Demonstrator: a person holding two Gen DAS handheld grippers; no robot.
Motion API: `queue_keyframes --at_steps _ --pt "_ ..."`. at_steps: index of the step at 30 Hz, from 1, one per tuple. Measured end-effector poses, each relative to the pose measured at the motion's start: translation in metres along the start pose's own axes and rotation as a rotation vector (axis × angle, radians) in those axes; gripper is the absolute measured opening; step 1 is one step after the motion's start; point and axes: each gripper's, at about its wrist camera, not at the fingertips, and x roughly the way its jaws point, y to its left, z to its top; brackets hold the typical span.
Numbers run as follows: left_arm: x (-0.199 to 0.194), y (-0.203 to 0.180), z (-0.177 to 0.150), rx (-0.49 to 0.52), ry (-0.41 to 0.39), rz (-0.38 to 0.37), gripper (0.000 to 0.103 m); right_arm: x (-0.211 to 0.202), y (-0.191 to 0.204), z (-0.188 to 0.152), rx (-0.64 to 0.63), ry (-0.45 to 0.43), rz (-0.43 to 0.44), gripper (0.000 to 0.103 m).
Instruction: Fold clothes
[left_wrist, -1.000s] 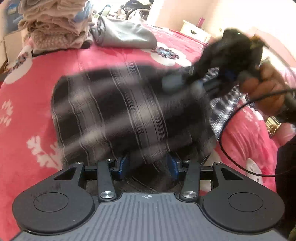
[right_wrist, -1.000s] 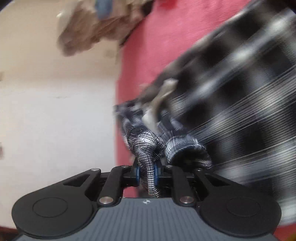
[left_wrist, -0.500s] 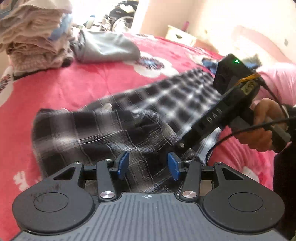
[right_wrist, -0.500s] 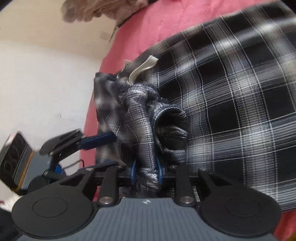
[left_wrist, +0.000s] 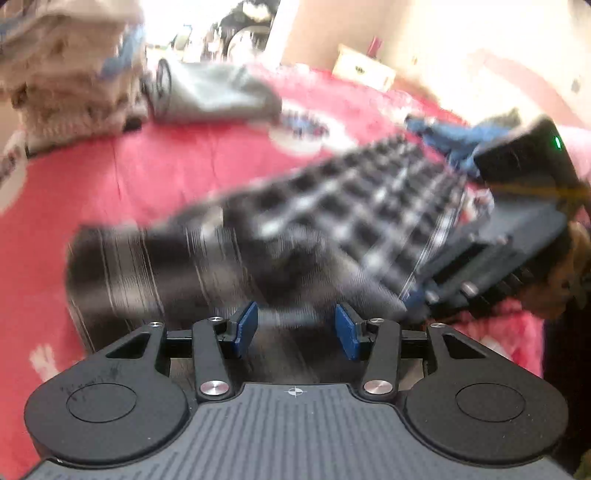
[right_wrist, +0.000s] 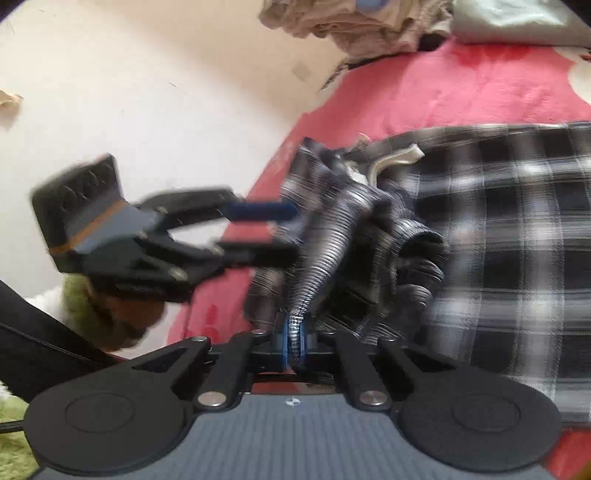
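Right now the right gripper (right_wrist: 293, 341) is pinching a bunched fold of the plaid garment (right_wrist: 498, 236) hard between its blue pads, the jaws all but closed with a twisted rope of cloth squeezed through them; gripping a gathered ridge rather than a single layer is probably what is letting it drag that whole side over for a fold. The left gripper (left_wrist: 295, 328) is hanging with its pads (left_wrist: 246, 326) spread well apart, cloth lying under and ahead of them but nothing pressed between, so it is released, seemingly poised to take the near edge. Beyond both, the garment is lying spread across the red bedspread (left_wrist: 155, 177), with a grey folded item (left_wrist: 214, 92) and a stack of beige clothes (left_wrist: 62, 74) at the far side. Only the right wrist view is showing the pinch itself, a pale tab at the waistband (right_wrist: 391, 160) and the left tool from the side, jaws parted; the left wrist view alone is showing the garment's full stretch, some blue cloth (left_wrist: 454, 136) beyond it, and the person's hand (left_wrist: 557, 280) carrying the right tool.
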Motion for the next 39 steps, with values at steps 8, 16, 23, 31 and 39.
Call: queue_keyframes --at_steps 8,16,23,31,39 --pt "0.036 -0.013 -0.003 0.053 0.052 0.009 0.051 0.008 -0.043 -0.020 0.176 0.072 -0.058 0.006" --pt "0.069 -0.020 -0.017 0.113 0.098 0.076 0.051 -0.029 -0.043 -0.014 0.110 -0.047 -0.075 0.045" --pt "0.070 -0.015 -0.020 0.101 0.087 0.065 0.051 -0.026 -0.085 -0.008 0.271 -0.122 -0.018 0.063" --pt "0.070 -0.015 -0.024 0.107 0.062 0.063 0.052 0.034 -0.084 0.018 0.251 -0.102 0.056 0.081" --pt "0.070 -0.012 -0.027 0.101 0.045 0.051 0.052 0.045 -0.071 0.020 0.199 -0.092 0.073 0.084"
